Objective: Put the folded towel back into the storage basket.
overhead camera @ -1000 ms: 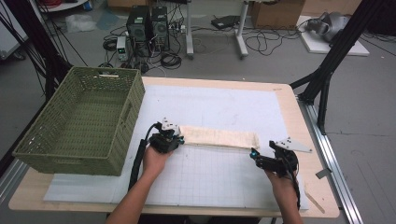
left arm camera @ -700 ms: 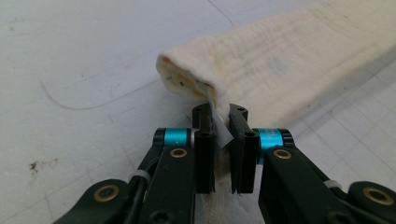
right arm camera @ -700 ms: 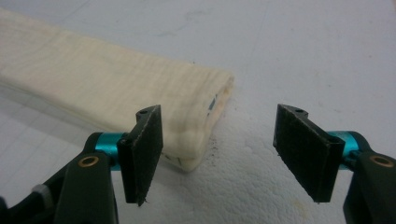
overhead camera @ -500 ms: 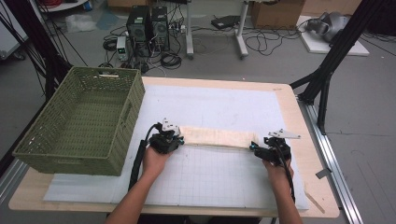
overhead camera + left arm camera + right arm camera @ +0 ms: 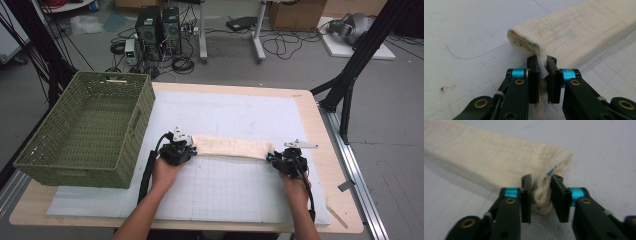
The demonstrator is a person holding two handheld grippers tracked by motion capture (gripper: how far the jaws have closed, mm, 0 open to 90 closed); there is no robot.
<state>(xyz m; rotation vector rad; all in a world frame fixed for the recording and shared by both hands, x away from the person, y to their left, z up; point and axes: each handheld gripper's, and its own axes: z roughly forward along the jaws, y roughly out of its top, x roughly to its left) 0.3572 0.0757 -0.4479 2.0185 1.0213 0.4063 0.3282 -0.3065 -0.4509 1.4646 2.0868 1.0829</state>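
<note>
A long folded cream cloth [image 5: 232, 148] lies across the white gridded mat [image 5: 235, 112], stretched between my two grippers. My left gripper [image 5: 190, 149] is shut on the cloth's left end; in the left gripper view a thin edge of the cloth [image 5: 579, 32] is pinched flat between the jaws of the left gripper [image 5: 541, 59]. My right gripper [image 5: 271, 157] has just been closing its jaws. In the right gripper view a bunched corner of the cloth [image 5: 486, 157], with a small blue tag, fills the gap of the right gripper [image 5: 541, 178] and both pads press on it.
A green woven basket [image 5: 115, 76] stands on the table's left side, close to my left hand. The wooden table edge [image 5: 322, 135] runs just right of my right gripper. Beyond the table, computers and cables lie on the floor.
My right gripper has moved left and down to the cloth's right end and closed its jaws on it. The left gripper has kept its grip and place.
</note>
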